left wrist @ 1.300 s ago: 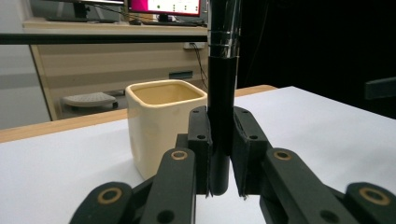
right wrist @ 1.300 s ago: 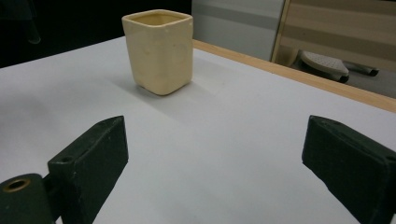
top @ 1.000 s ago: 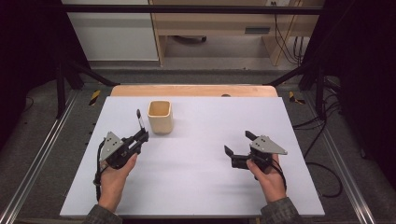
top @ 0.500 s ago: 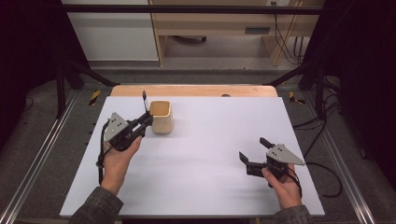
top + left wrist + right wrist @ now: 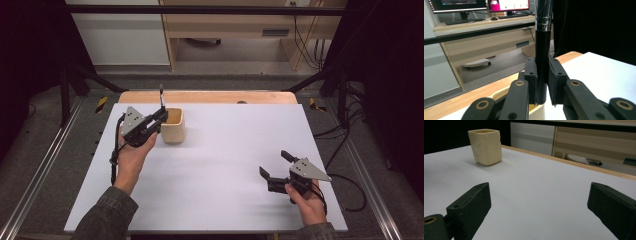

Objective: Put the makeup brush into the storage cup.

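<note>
Left claw (image 5: 161, 116) is clamped on a black pen (image 5: 542, 62), and the pen stands upright between its jaws, right at the near-left rim of the cup (image 5: 173, 126). In the left gripper view the pen's black barrel runs up to a silver band, and the cup's pale rim peeks in just below the jaws. The pen's lower end sits at about rim level; whether it touches the cup, I cannot tell. In the high view the pen pokes up as a thin dark stick above the cup's left edge.

The cup itself is a cream, square-sided pot, open on top, standing upright on the white desk (image 5: 220, 165), towards the far left part of it. The left hand (image 5: 131, 155) reaches in from the near side of the cup, gripper's grey plate facing up.

Over to the right claw (image 5: 274, 166): well apart from the cup, down at the near right of the desk, jaws spread wide and gripping nothing. The right gripper view looks across bare white desk between the two jaws to the cup in the distance. The right hand (image 5: 310, 202) rests low at the desk's near edge, cable trailing off to the right.
</note>
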